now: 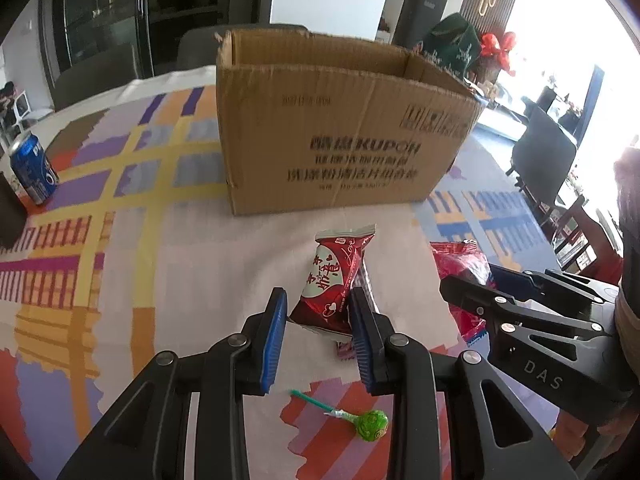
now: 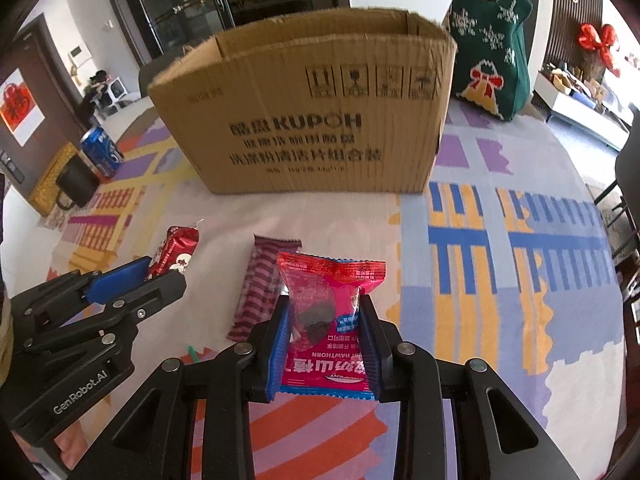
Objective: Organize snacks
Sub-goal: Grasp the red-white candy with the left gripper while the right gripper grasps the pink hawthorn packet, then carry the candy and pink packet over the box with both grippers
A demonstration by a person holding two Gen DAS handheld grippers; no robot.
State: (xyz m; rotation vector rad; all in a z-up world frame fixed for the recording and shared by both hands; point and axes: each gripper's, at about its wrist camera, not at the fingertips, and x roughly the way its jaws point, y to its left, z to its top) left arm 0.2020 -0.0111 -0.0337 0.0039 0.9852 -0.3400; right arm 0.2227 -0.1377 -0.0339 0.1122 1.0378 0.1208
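My left gripper [image 1: 318,300] is shut on a dark red snack packet [image 1: 336,272] with a heart print, holding it off the patterned tablecloth [image 1: 160,260]. The right wrist view shows that same packet [image 2: 178,250] sticking out of the left gripper [image 2: 164,274]. A bright pink hawthorn packet [image 2: 324,280] is clamped between the blue pads of my right gripper [image 2: 325,308], lifted above the cloth. An open cardboard box [image 1: 340,132] stands just beyond both grippers. On the cloth lie a purple striped bar [image 2: 256,292] and a green lollipop [image 1: 372,424].
A blue soda can [image 1: 32,168] and a black mug [image 2: 78,184] stand at the left of the table. A green knitted bag [image 2: 492,40] sits right of the box [image 2: 312,120]. Chairs and a red bow are beyond the table's right edge.
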